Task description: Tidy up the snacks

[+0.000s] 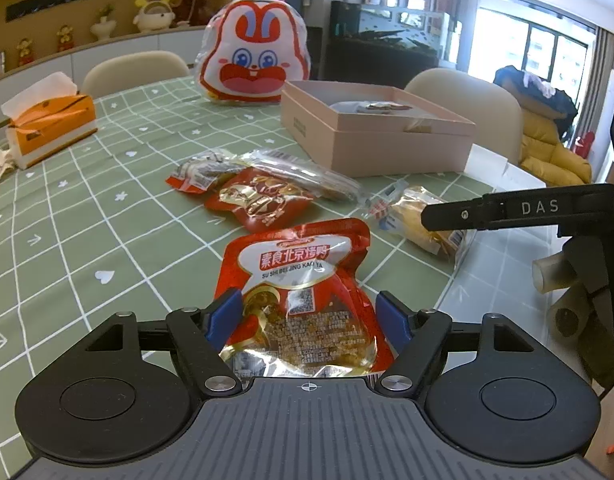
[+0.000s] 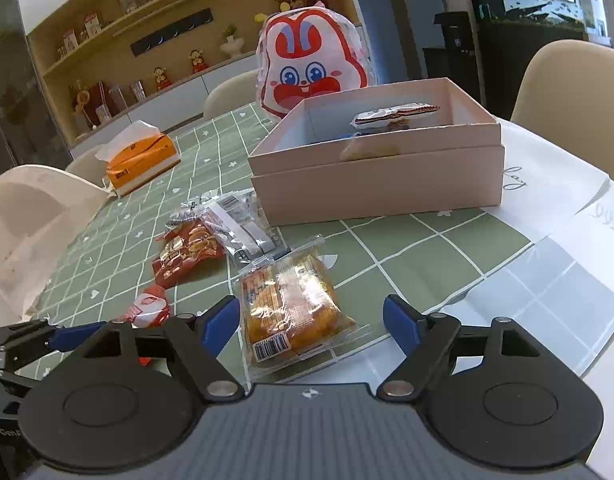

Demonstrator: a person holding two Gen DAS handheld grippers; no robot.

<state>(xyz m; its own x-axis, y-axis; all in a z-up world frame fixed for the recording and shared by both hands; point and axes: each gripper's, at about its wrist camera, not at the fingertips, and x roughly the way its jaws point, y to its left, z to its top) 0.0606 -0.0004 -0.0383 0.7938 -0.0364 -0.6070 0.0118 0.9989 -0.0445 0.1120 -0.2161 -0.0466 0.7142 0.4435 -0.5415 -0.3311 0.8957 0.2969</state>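
Note:
A red vacuum pouch (image 1: pixel 303 276) lies on the green checked tablecloth (image 1: pixel 87 208) between the blue pads of my left gripper (image 1: pixel 309 312). Those jaws stand wide and do not press on it. In the right wrist view a clear packet with a yellow cake (image 2: pixel 295 308) lies between the fingers of my right gripper (image 2: pixel 313 320), which is open with gaps on both sides. The same cake packet (image 1: pixel 411 212) shows in the left wrist view under a right finger (image 1: pixel 507 210). An open pink box (image 2: pixel 379 184) behind holds a few snacks (image 2: pixel 395 114).
More packets lie between the grippers and the box: a red one (image 2: pixel 187 256) and a clear one (image 2: pixel 235 220). A rabbit-face bag (image 2: pixel 311 68) stands behind the box, an orange tissue box (image 2: pixel 143 160) far left. Chairs ring the table; white paper (image 2: pixel 547 200) lies right.

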